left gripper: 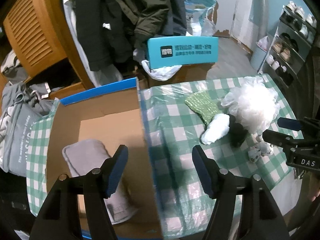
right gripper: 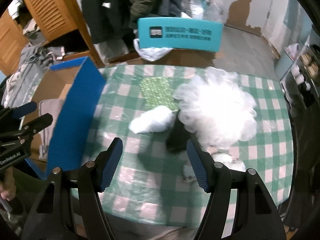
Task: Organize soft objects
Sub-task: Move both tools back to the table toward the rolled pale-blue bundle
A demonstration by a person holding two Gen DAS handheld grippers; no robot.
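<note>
An open cardboard box (left gripper: 96,108) with a blue outer wall (right gripper: 78,116) stands at the left of the green-checked table (left gripper: 176,132). A folded grey cloth (left gripper: 86,156) lies inside it. My left gripper (left gripper: 160,154) hangs open over the box's right wall, with nothing between its fingers. A pile lies on the table: a green knitted cloth (right gripper: 158,92), a white roll (right gripper: 154,120), a black item (right gripper: 178,138), a white mesh puff (right gripper: 218,108) and a small patterned piece (right gripper: 226,160). My right gripper (right gripper: 155,143) is open above the table, just short of the black item.
Behind the table a teal box (left gripper: 182,50) sits on cardboard with a plastic bag (left gripper: 160,72). Dark coats (left gripper: 120,20) hang beyond it. A wooden cabinet (left gripper: 30,30) and a grey bag (left gripper: 18,130) are at the left, a shoe rack (left gripper: 290,46) at the right.
</note>
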